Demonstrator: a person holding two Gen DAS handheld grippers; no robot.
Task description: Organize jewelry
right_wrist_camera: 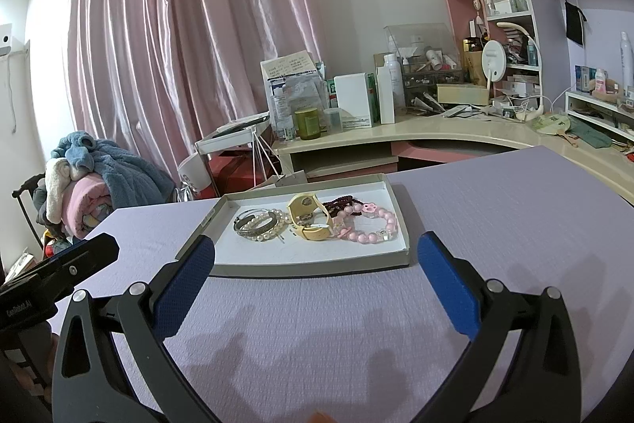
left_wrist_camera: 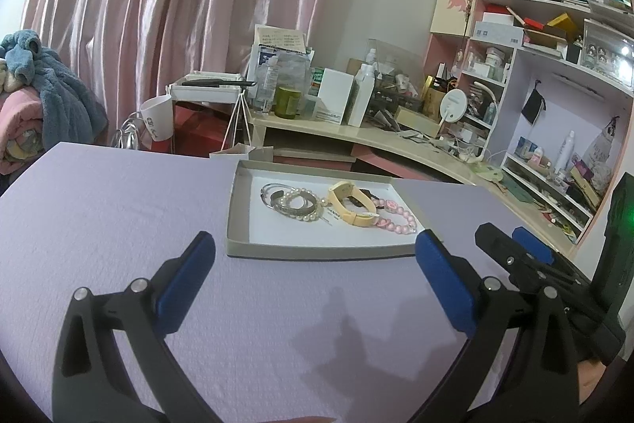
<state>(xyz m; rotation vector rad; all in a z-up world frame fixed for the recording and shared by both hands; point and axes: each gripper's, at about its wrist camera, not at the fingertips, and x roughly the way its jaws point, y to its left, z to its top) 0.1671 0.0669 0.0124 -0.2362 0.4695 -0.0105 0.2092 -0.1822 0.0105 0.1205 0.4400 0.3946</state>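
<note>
Here, on lilac worktop (left_wrist_camera: 119, 209): shallow grey tray (left_wrist_camera: 313, 248) w/ jewelry laid in a row. Inside tray, L to R: pearl bracelet (left_wrist_camera: 305, 203) over silver bangle (left_wrist_camera: 293, 209), cream watch (left_wrist_camera: 350, 207), dark bead strand (left_wrist_camera: 358, 201) behind it, pink bead bracelet (left_wrist_camera: 398, 217). Just short of tray, left gripper (left_wrist_camera: 315, 264) and right gripper (right_wrist_camera: 315, 264), both w/ blue-padded fingers (right_wrist_camera: 184, 288) spread wide apart, holding nothing. Beyond tray: pink curtain (right_wrist_camera: 178, 26), cluttered desk (right_wrist_camera: 436, 133).

surface: bench (left_wrist_camera: 119, 209) with lilac textured cover | on it: shallow grey tray (left_wrist_camera: 317, 250) with bracelets, near far edge
</note>
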